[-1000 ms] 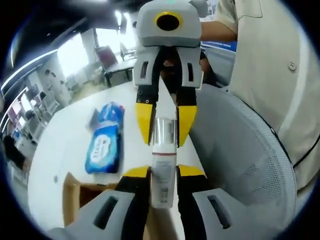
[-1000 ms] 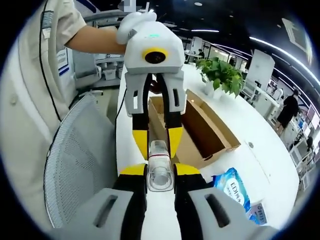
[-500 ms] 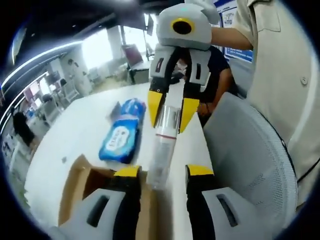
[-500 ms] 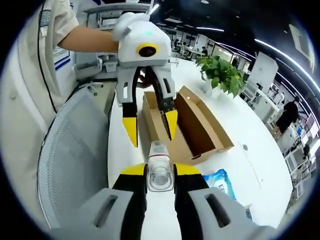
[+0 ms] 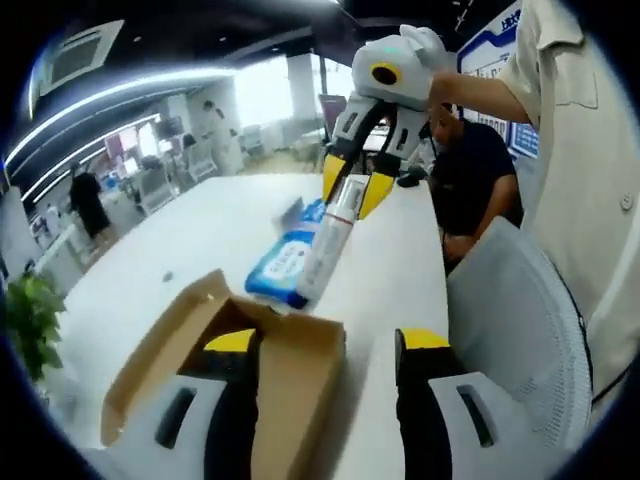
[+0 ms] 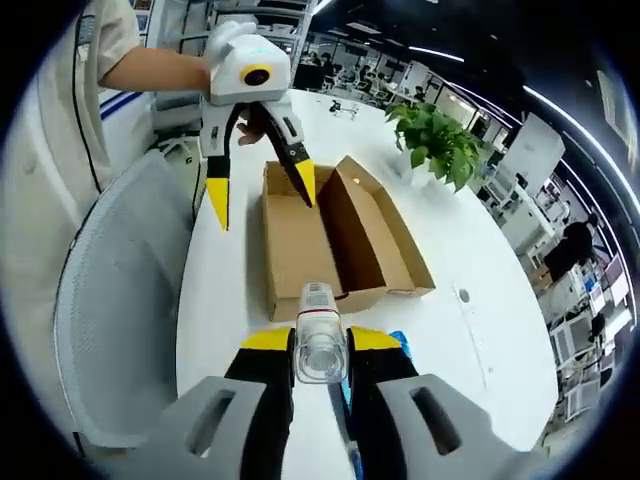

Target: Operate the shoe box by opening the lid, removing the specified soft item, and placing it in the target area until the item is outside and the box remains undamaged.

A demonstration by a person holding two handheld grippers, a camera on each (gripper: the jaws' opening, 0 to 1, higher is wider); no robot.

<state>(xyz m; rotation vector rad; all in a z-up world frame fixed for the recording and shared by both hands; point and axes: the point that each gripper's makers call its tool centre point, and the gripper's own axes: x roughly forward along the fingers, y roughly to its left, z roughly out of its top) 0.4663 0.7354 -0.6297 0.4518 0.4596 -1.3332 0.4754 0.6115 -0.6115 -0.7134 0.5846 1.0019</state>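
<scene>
- Right claw clenched on the tube, lower centre of the right gripper view; cap end sits betw. its yellow tips, body points fwd toward the box.
- Same tube in the left gripper view, upper centre: hangs slanted from the right claw, lower end just above the blue pack.
- Left claw released, jaws spread wide at the bottom of its view, nothing betw. them. In the right gripper view it hovers upper left over the near end of the box.
- Shoe box: brown cardboard, lid open, mid-frame on the white desk. No damage that I can see.
- Tube look: slim, white/clear plastic, silvery neck, small print on the body, unreadable.
- Handling, my guess: light, squeezable, smooth skin so prob. slippery; too hard a pinch could dent it. Best hold is near the stiffer cap/neck end, as now.
- Blue wipes pack lies on the desk just past the box corner; looks soft, crinkly.
- Item's out of the box; set-down not yet done.
</scene>
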